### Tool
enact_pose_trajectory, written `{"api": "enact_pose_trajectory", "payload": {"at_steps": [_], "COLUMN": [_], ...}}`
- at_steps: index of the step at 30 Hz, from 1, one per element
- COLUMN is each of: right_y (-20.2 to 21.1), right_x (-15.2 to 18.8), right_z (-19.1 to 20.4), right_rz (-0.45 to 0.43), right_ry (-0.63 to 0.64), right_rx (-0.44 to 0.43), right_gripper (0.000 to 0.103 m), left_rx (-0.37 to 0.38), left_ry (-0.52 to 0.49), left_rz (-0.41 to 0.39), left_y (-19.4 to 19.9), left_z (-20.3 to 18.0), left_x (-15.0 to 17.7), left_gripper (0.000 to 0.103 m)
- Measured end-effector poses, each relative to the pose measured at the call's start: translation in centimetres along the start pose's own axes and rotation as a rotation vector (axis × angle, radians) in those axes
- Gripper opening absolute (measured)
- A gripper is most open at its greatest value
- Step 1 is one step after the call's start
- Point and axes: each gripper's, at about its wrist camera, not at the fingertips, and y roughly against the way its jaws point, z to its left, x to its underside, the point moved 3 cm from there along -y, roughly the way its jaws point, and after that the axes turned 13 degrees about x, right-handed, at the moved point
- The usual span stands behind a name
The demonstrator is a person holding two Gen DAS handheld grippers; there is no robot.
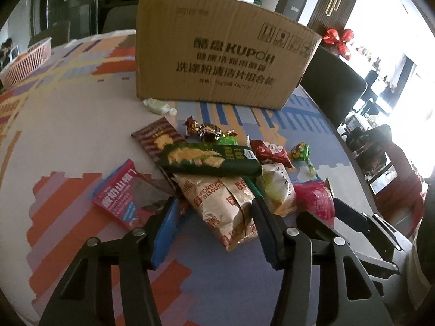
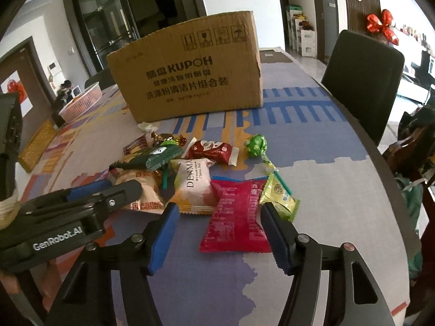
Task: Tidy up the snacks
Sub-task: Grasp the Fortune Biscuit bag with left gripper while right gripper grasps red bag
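Observation:
A pile of snacks lies on the patterned table in front of a cardboard box [image 1: 217,57] [image 2: 187,73]. My left gripper [image 1: 213,209] is open, its fingers on either side of a beige Fortune Biscuits pack [image 1: 223,203]; I cannot tell if they touch it. A dark green cracker pack [image 1: 209,159] lies across the pile, with a red box [image 1: 119,198] to the left. My right gripper [image 2: 217,214] is open, its fingers flanking a red packet [image 2: 236,220]. A DENMA pack [image 2: 194,187], a yellow-green packet [image 2: 280,198] and a green lollipop [image 2: 255,144] lie nearby.
A pink basket [image 1: 27,62] [image 2: 81,103] stands at the table's far left. A dark chair [image 2: 364,81] is at the right edge. Small wrapped candies [image 1: 160,107] lie by the box. The left gripper's body [image 2: 68,212] shows at the left of the right wrist view.

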Motion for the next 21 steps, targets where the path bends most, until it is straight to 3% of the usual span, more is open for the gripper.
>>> {"api": "enact_pose_trajectory", "payload": {"at_steps": [11, 17, 21], "right_y": [-1.5, -2.0, -1.9], "right_x": [-0.1, -0.1, 0.0], "right_z": [-0.1, -0.1, -0.1], "right_rz": [0.024, 0.039, 0.038], "right_ry": [0.0, 0.009, 0.015], "right_rx": [-0.012, -0.011, -0.016], "right_gripper": [0.059, 0.042, 0.038], "left_rx": [0.05, 0.045, 0.033], "left_ry": [0.016, -0.019, -0.043], "left_rz": [0.016, 0.021, 0.02], "left_y": [-0.7, -0.4, 0.1], "left_z": [0.0, -0.4, -0.8], "left_x": [0.0, 0.3, 0.6], "left_gripper": [0.037, 0.035, 0.034]}}
